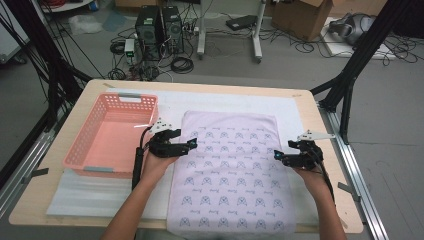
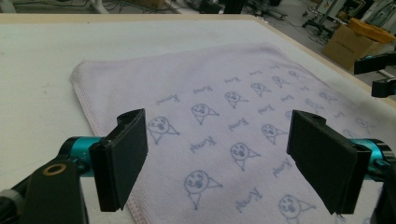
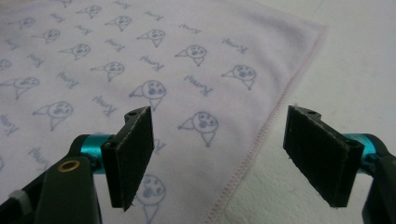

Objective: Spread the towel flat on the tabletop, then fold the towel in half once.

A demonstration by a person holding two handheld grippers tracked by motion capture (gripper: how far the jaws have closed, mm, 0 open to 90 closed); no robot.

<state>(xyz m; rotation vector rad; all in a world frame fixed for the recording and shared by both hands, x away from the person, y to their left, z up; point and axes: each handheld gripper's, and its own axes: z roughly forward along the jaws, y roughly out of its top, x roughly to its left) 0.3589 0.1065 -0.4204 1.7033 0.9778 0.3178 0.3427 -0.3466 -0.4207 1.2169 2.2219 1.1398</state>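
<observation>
A pale lilac towel (image 1: 230, 170) printed with small blue cartoon faces lies flat on the white mat, its near end hanging over the table's front edge. My left gripper (image 1: 192, 143) hovers at the towel's left edge, jaws open and empty, pointing right. In the left gripper view the towel (image 2: 233, 107) spreads beneath the open left gripper (image 2: 226, 158). My right gripper (image 1: 278, 156) sits at the towel's right edge, open, pointing left. In the right gripper view the towel's stitched hem (image 3: 266, 126) runs under the open right gripper (image 3: 219, 156).
A pink plastic basket (image 1: 90, 145) stands empty at the left of the table. A white foam mat (image 1: 100, 195) covers the wooden tabletop (image 1: 320, 125). Black frame posts rise at both sides; computers, cables and cardboard boxes sit on the floor beyond.
</observation>
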